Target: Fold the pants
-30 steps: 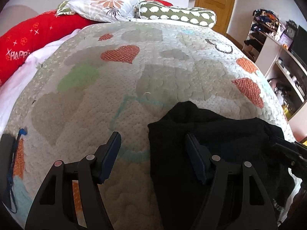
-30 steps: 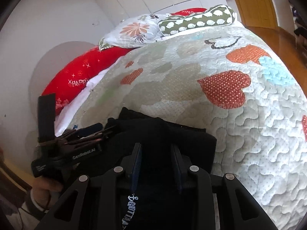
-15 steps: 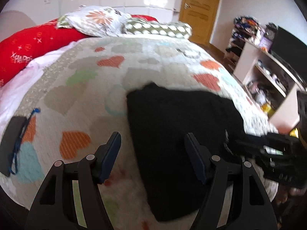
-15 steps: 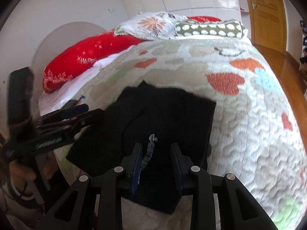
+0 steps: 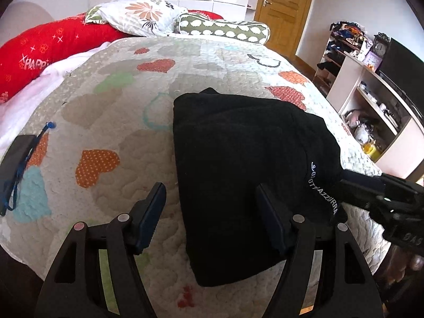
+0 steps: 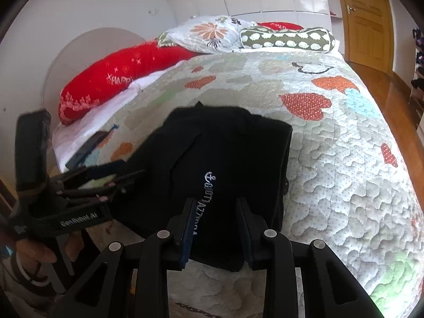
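The black pants [image 5: 238,164] lie folded into a compact rectangle on the heart-patterned quilt [image 5: 106,106], white lettering on the top layer near the right edge. My left gripper [image 5: 210,212] is open and empty, held above the pants' near left edge. My right gripper [image 6: 214,225] is open with a narrower gap, empty, hovering over the pants [image 6: 228,159] near the lettering. The right gripper also shows at the pants' right edge in the left wrist view [image 5: 381,193], and the left gripper shows at the left in the right wrist view [image 6: 87,185].
A red bolster [image 5: 39,50], a floral pillow [image 5: 137,16] and a green dotted bolster [image 5: 225,27] lie at the head of the bed. A dark flat object with a blue cord [image 5: 16,159] lies at the quilt's left edge. Shelves [image 5: 371,92] and a wooden door [image 5: 286,8] stand to the right.
Both grippers have pulled back from the pants. The right gripper, earlier low over the black cloth with narrow jaws, has opened a little and holds nothing. The pants rest folded on the quilt.
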Demonstrator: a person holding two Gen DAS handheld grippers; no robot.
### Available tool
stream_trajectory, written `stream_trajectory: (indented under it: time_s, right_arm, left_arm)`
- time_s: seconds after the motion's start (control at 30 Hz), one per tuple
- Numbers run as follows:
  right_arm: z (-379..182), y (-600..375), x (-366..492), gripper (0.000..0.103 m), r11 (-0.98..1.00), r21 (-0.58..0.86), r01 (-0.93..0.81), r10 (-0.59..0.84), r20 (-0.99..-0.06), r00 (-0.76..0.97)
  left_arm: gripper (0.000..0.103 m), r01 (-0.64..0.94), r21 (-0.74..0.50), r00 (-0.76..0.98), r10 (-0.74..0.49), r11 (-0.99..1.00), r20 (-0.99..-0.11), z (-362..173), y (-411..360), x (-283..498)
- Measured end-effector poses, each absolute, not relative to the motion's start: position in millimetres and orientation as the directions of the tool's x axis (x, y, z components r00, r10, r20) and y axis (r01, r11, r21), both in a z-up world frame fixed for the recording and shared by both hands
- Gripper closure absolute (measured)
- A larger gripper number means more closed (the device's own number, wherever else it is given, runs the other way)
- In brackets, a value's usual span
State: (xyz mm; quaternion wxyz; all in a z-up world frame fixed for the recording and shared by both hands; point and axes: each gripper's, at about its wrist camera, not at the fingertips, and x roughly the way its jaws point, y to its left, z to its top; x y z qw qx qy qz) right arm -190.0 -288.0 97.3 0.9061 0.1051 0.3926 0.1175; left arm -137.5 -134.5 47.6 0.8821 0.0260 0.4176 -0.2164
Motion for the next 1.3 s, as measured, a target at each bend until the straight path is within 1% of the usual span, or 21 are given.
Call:
stream_trajectory:
  time_s: [0.23, 0.37, 0.57, 0.77, 1.03, 1.13, 1.27, 1.3]
  right_arm:
    - [110.0, -275.8, -184.9, 0.067, 0.962, 0.243, -0.126, 0.261, -0.677, 0.688]
    - [108.5, -269.6, -177.7, 0.066, 0.963, 0.238, -0.124, 0.256, -0.680, 0.687]
    - [102.3, -266.5, -170.6, 0.064, 0.967, 0.228, -0.113, 0.242, -0.693, 0.679]
    - [94.4, -269.7, -169.1, 0.064, 0.970, 0.220, -0.099, 0.228, -0.707, 0.669]
    - [92.1, -277.6, -171.4, 0.063, 0.964, 0.246, -0.096, 0.245, -0.700, 0.671]
    - [95.8, -283.4, -175.9, 0.060, 0.970, 0.232, -0.077, 0.221, -0.699, 0.680]
    - [92.9, -294.6, -180.8, 0.058, 0.975, 0.215, -0.045, 0.189, -0.711, 0.677]
    - [90.4, -296.3, -181.2, 0.058, 0.976, 0.212, -0.041, 0.184, -0.717, 0.672]
  left_arm:
    - [0.033, 0.399, -0.121, 0.575, -0.350, 0.909, -0.740, 57.4, -132.9, -142.5]
    - [0.033, 0.388, -0.105, 0.595, -0.336, 0.916, -0.730, 63.4, -128.9, -144.5]
    - [0.033, 0.381, -0.128, 0.590, -0.347, 0.916, -0.729, 64.8, -124.7, -142.2]
    - [0.033, 0.388, -0.125, 0.576, -0.347, 0.913, -0.741, 58.5, -129.8, -140.3]
    - [0.033, 0.387, -0.138, 0.562, -0.352, 0.912, -0.749, 53.6, -133.3, -136.2]
    - [0.033, 0.390, -0.139, 0.556, -0.353, 0.910, -0.752, 52.6, -134.8, -134.4]
    - [0.032, 0.388, -0.147, 0.550, -0.357, 0.910, -0.755, 50.0, -136.5, -132.3]
    - [0.030, 0.387, -0.149, 0.548, -0.357, 0.910, -0.756, 48.9, -137.4, -131.5]
